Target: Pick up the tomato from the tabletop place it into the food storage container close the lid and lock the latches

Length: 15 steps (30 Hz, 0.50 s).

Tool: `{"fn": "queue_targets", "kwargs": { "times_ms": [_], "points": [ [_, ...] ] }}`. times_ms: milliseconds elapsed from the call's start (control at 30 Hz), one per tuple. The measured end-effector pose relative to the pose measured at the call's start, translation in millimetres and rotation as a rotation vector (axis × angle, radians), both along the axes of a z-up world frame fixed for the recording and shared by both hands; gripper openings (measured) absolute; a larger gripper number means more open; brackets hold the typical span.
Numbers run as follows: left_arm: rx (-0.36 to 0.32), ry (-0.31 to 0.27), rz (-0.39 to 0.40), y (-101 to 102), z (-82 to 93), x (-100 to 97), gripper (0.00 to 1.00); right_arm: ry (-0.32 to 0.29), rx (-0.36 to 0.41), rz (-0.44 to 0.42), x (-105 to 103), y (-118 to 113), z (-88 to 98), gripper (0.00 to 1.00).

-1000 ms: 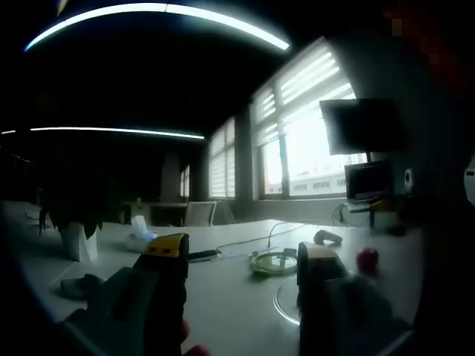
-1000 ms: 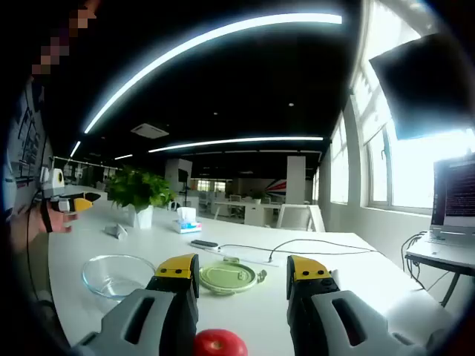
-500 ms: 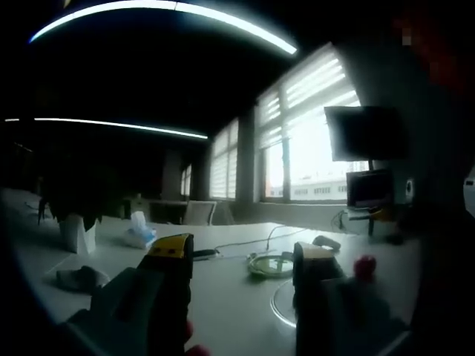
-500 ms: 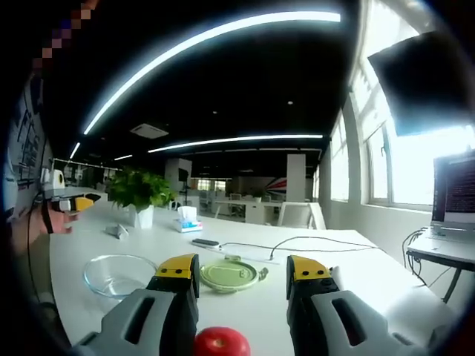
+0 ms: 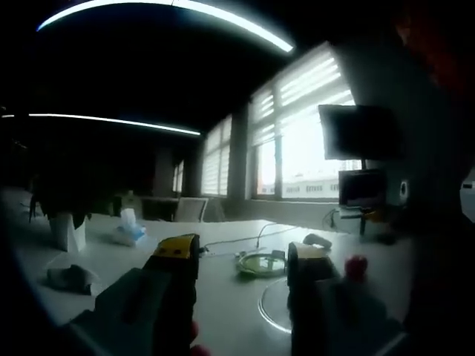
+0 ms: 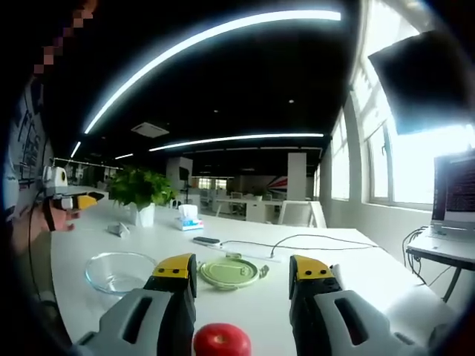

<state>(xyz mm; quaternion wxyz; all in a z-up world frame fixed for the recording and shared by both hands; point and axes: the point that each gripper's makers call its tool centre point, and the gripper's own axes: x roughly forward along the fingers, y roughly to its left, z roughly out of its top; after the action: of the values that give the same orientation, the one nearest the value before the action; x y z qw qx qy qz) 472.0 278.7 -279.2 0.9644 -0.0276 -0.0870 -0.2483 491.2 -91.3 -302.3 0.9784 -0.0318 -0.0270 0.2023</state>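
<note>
We found the tomato (image 6: pixel 221 340) on the desk (image 6: pixel 371 274), low between the wide-open jaws of the right hand-held gripper (image 6: pixel 245 276). We judged it light, smooth and bruisable: grip gently across its widest part.

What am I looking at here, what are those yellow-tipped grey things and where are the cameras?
A person holds a two-jaw gripper in each hand, and a fisheye camera rides on each. The left gripper view looks along the left gripper; the right gripper view looks along the right gripper. Both are open and hold nothing. On the white table lie a red tomato just before the right gripper, a clear glass container and its green lid. Further back stand a potted plant and a tissue box.
</note>
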Motion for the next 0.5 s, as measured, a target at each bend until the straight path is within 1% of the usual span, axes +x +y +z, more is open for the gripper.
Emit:
{"fn": "queue_targets", "kwargs": {
  "times_ms": [67,100,167,267,333,367,400,433,467,500],
  "points": [
    [0.016,0.02,-0.048,-14,0.5,1.3,0.37,0.001,0.011,0.01,-1,0,1.2,0.47],
    [-0.002,0.026,-0.076,-23,4.0,1.8,0.34,0.002,0.015,0.015,-2,0,1.2,0.47],
    [0.018,0.021,-0.136,-41,8.6,2.9,0.34,0.007,0.021,0.028,-4,0,0.3,0.48],
    [0.093,0.005,-0.22,-72,10.7,5.8,0.38,0.011,0.006,0.031,-5,0,-1.4,0.48],
    [0.13,0.007,-0.294,-95,9.7,5.9,0.44,0.012,-0.002,0.046,-7,1,-1.8,0.48],
    [0.165,0.009,-0.345,-111,7.8,6.3,0.48,0.019,-0.014,0.061,-9,3,-3.5,0.48],
    [0.202,0.007,-0.375,-119,5.2,5.7,0.53,0.024,-0.024,0.076,-10,4,-4.7,0.48],
    [0.251,0.012,-0.403,-129,0.6,6.5,0.53,0.029,-0.033,0.084,-12,5,-6.2,0.48],
    [0.285,0.014,-0.431,-140,-2.5,7.1,0.52,0.036,-0.053,0.102,-13,8,-8.9,0.47],
    [0.298,0.016,-0.463,-151,-4.0,7.3,0.49,0.041,-0.07,0.107,-15,9,-11.6,0.47]
  ]
}}
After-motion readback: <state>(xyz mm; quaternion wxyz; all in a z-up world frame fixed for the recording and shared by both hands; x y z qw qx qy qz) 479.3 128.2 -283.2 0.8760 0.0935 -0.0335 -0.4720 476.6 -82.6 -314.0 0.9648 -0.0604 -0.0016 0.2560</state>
